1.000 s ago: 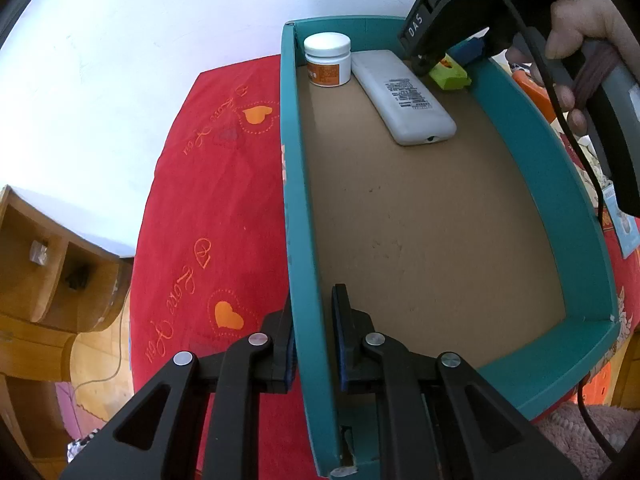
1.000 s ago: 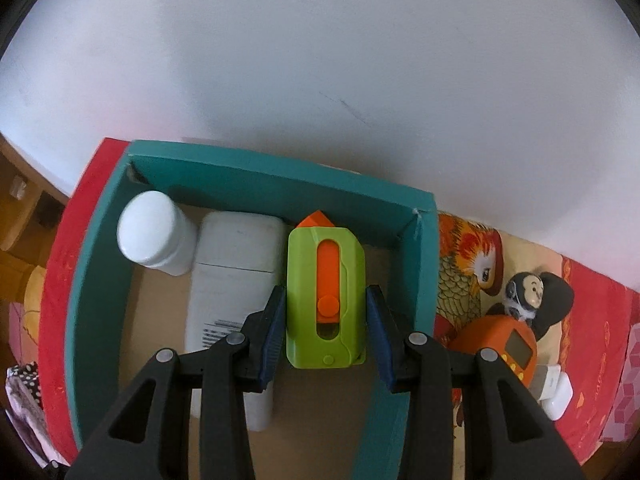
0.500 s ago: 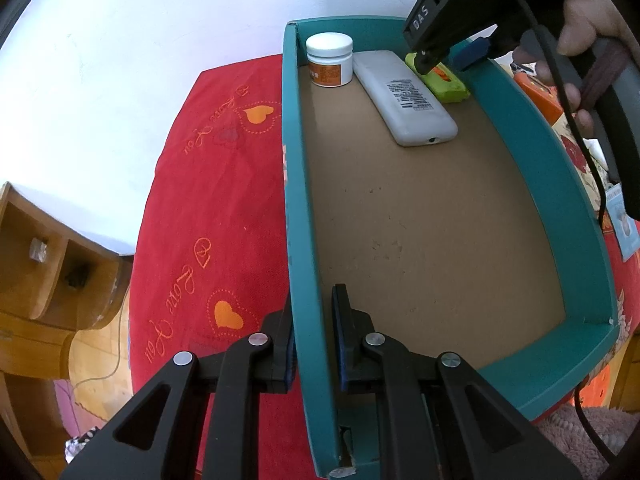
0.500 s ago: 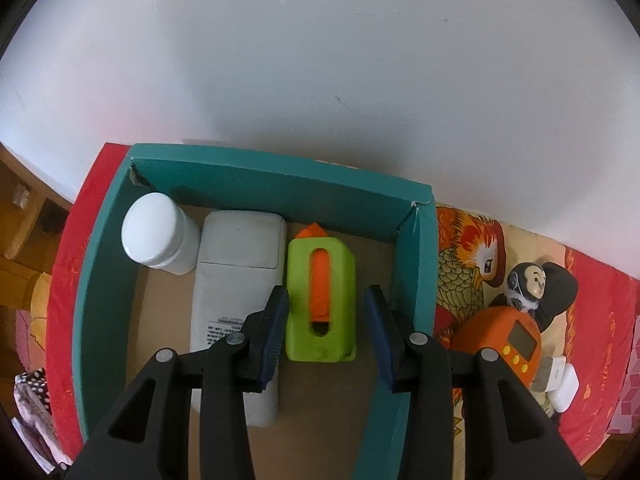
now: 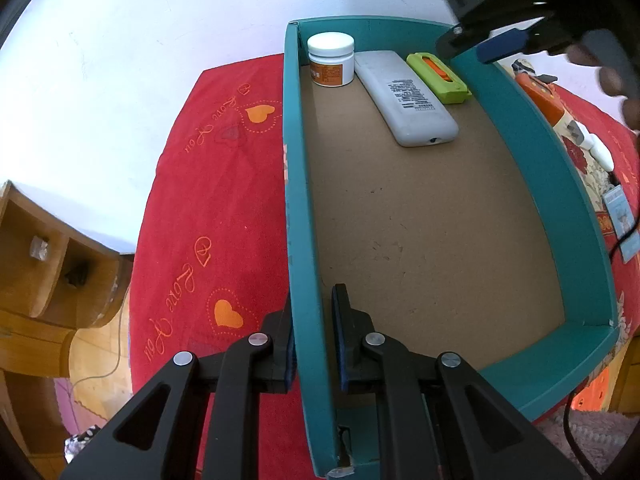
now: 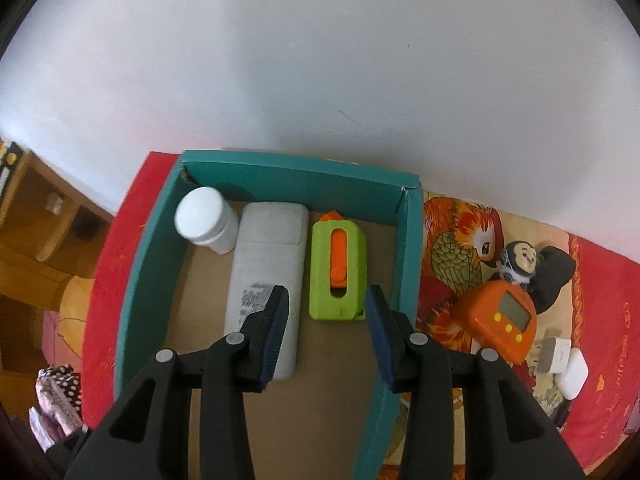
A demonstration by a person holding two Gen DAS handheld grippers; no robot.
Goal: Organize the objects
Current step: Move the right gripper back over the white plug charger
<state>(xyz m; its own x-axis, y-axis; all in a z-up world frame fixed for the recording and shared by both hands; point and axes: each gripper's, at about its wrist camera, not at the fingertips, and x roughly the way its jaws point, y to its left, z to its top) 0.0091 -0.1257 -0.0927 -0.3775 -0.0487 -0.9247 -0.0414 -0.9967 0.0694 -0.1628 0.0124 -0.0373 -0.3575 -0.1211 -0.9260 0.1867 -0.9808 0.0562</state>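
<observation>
A teal box (image 5: 304,208) (image 6: 144,276) lies on a red cloth. Along its far wall sit a white jar (image 5: 331,59) (image 6: 205,220), a white remote (image 5: 404,96) (image 6: 268,276) and a green-and-orange utility knife (image 5: 438,78) (image 6: 338,272). My left gripper (image 5: 311,336) is shut on the box's left wall, one pad on each side of it. My right gripper (image 6: 325,320) hangs open above the box, nothing between its fingers, the knife lying just beyond the tips. In the left wrist view the right gripper (image 5: 496,46) hovers over the box's far right corner.
Right of the box lie an orange timer (image 6: 500,320) (image 5: 538,92), a small monkey toy (image 6: 520,260), and white chargers (image 6: 564,364) (image 5: 588,144). A wooden shelf unit (image 5: 44,264) stands at the left. A white wall rises behind the box.
The right gripper let go of the green knife, which now lies flat in the box, and has drawn back and up from it. The left gripper has not moved.
</observation>
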